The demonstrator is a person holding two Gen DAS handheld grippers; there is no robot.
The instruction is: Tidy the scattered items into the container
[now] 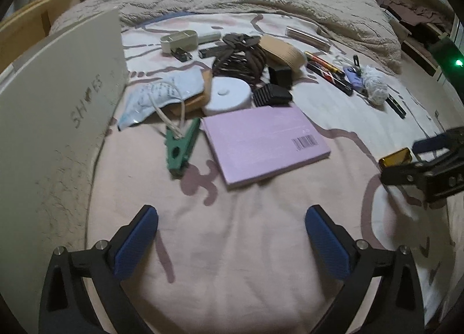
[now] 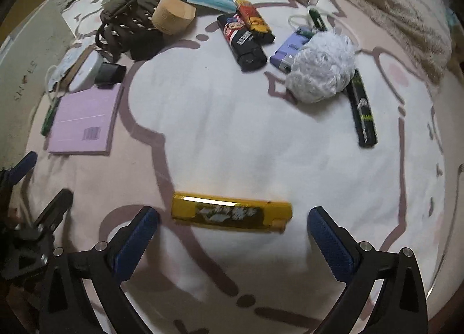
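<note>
Two grippers, both spread wide, nothing clasped. My right gripper (image 2: 232,232): yellow bar (image 2: 232,212) lies crosswise between its tips on the sheet (image 2: 232,131), touching neither pad. My left gripper (image 1: 232,232): only bare sheet between its fingers; pink booklet (image 1: 265,142) and green clip (image 1: 181,148) ahead; beige container (image 1: 58,119) left of the jaws.

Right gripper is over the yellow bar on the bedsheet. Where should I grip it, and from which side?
Take the yellow bar at its middle, across its narrow width, coming straight down from above. It lies flat, with its length spanning the gap between the open right gripper's fingers, so gripping it endwise looks barely possible. Probably roll the wrist a quarter turn first. The bedsheet around it is bare.
</note>
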